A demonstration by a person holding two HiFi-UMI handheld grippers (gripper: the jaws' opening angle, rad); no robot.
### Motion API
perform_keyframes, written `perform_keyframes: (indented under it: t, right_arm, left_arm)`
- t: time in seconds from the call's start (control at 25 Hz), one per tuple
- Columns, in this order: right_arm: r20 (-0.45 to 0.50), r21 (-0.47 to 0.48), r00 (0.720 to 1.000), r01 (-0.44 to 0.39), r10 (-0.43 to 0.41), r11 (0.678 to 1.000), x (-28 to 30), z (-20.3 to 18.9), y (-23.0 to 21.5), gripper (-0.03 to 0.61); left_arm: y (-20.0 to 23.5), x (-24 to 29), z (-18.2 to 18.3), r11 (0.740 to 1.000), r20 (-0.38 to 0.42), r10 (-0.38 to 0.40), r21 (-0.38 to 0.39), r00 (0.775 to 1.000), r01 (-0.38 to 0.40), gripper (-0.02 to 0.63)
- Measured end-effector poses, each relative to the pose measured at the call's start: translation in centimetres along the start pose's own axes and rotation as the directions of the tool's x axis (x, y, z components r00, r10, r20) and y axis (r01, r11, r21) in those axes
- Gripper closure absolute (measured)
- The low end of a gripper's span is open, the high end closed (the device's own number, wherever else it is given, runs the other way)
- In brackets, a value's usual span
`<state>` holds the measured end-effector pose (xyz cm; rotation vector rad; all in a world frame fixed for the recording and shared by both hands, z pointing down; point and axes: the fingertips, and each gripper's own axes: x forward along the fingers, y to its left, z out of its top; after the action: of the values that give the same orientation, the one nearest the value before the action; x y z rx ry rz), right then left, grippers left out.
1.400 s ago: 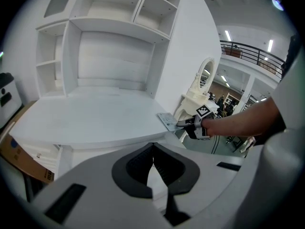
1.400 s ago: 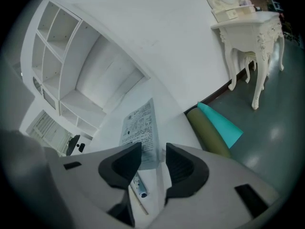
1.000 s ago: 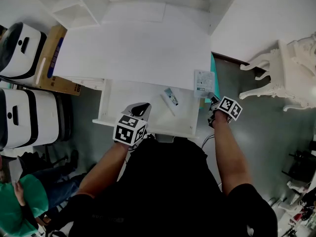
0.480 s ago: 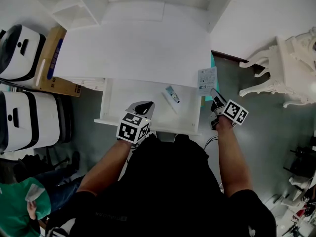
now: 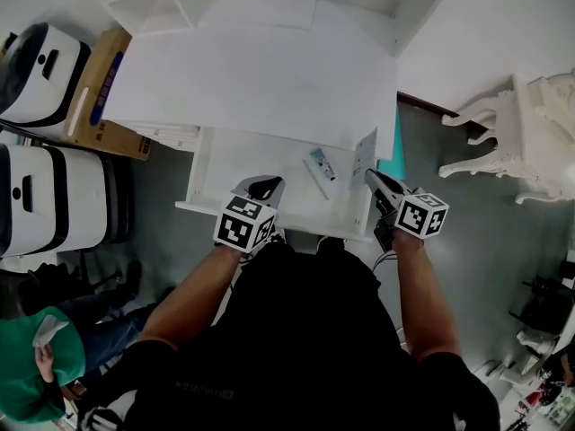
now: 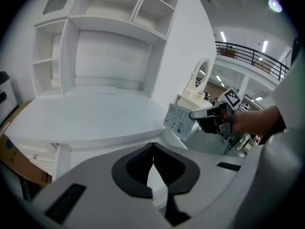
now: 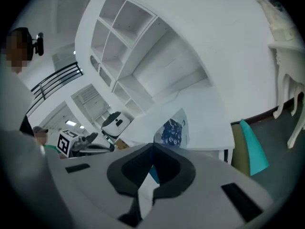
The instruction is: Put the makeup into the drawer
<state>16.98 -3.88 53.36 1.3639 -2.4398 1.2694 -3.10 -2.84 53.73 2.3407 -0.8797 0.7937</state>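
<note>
Makeup packet (image 5: 364,150), a thin flat sachet with a blue print, is held in the air at the right end of the open drawer (image 5: 241,162), close to the front edge of the counter (image 5: 252,70). Whether it sits inside or outside the drawer's right wall cannot be told. A small tube (image 5: 319,162) lies on the drawer floor, just to the packet's left. Likely fault: release at this position may drop the packet onto the wall rim or outside it, toward the teal panel (image 5: 393,155) and the floor. The cause would be too little travel to the left before opening. A second possible fault is slip, since the grip takes only one edge of a thin sheet. Right tongs (image 5: 373,180) are clamped on the packet's near edge, with no gap visible beside the sheet. Left tongs (image 5: 265,185) are closed tip to tip and hold nothing. They hover over the drawer's front portion and appear clear of it.
</note>
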Motion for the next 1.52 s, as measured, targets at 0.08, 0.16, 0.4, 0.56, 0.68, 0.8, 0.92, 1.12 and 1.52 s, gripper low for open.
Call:
perform_keyframes:
  t: [0.08,0.16,0.4,0.56,0.68,0.8,0.92,1.12,1.52]
  right_arm:
    - [-0.053,-0.046,0.998,-0.038,0.035,0.998,0.9,-1.4,1.8,0.551]
    - [-0.106,-0.077,0.992,-0.080,0.072,0.994,1.8,-2.9,3.3,0.551]
    - [-0.278,-0.133,0.950,-0.188,0.145,0.973,5.2,-8.0,6.2,0.551]
    - [-0.370,-0.140,0.916,-0.217,0.152,0.966,7.8,-10.9,6.4,0.551]
    - [-0.411,-0.099,0.895,-0.231,0.172,0.968,9.6,-12.3,6.1,0.549]
    - [-0.448,-0.024,0.869,-0.247,0.211,0.969,10.9,-13.8,5.6,0.549]
    - [-0.487,0.013,0.850,-0.225,0.202,0.974,11.5,-15.5,3.8,0.549]
    - [-0.536,0.002,0.844,-0.041,0.035,0.999,10.7,-17.3,-1.7,0.549]
    - [-0.643,-0.089,0.743,0.168,-0.185,0.982,10.8,-20.2,-7.3,0.548]
  left_arm:
    - [0.3,-0.3,-0.3,1.000,0.002,0.005,-0.006,1.000,-0.005,0.603]
    - [0.4,-0.5,-0.6,1.000,0.003,0.008,-0.012,1.000,-0.008,0.603]
    - [1.0,-1.2,-1.2,1.000,0.005,0.019,-0.024,1.000,-0.019,0.603]
    - [1.2,-1.7,-1.6,0.999,0.005,0.027,-0.030,1.000,-0.027,0.603]
    - [1.2,-1.7,-1.7,0.999,0.005,0.028,-0.034,1.000,-0.028,0.603]
    - [1.2,-1.8,-1.9,0.999,0.005,0.028,-0.037,1.000,-0.028,0.603]
    - [1.4,-1.9,-2.1,0.999,0.002,0.031,-0.042,1.000,-0.031,0.603]
    - [1.6,-2.1,-2.5,0.998,-0.003,0.041,-0.055,0.999,-0.041,0.603]
    - [2.3,-2.3,-3.0,0.996,-0.016,0.050,-0.073,0.999,-0.051,0.603]
